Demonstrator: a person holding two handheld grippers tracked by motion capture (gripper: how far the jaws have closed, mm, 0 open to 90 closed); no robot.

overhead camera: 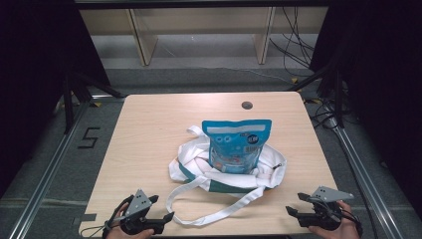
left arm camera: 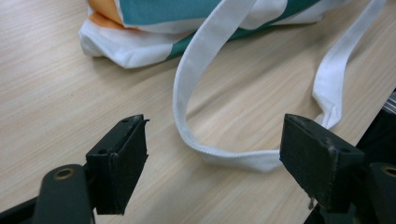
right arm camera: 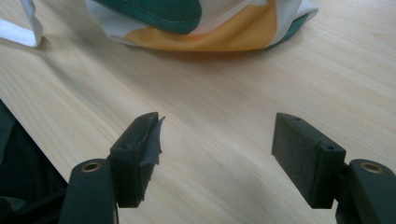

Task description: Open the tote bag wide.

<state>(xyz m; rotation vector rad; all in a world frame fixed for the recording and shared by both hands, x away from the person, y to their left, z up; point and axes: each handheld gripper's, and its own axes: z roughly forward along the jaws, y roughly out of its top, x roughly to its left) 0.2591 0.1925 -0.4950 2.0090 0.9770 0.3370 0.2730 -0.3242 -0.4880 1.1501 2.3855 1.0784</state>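
Showing blue pouch (overhead camera: 237, 145) atop bag (overhead camera: 194, 167): high view alone.

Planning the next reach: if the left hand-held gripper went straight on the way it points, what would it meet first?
Probably the white strap lying looped on the table just ahead of the left hand-held gripper; the cloth bag lies farther on. Depth is uncertain.

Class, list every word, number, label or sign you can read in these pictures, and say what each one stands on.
"5": black figure marked on the grey floor left of the table.
Blue snack pouch standing in the white tote bag: white band, round dark badge and small print, all too small and blurred to read.
Left gripper view and right gripper view: no writing on the bag fabric, strap or wood.
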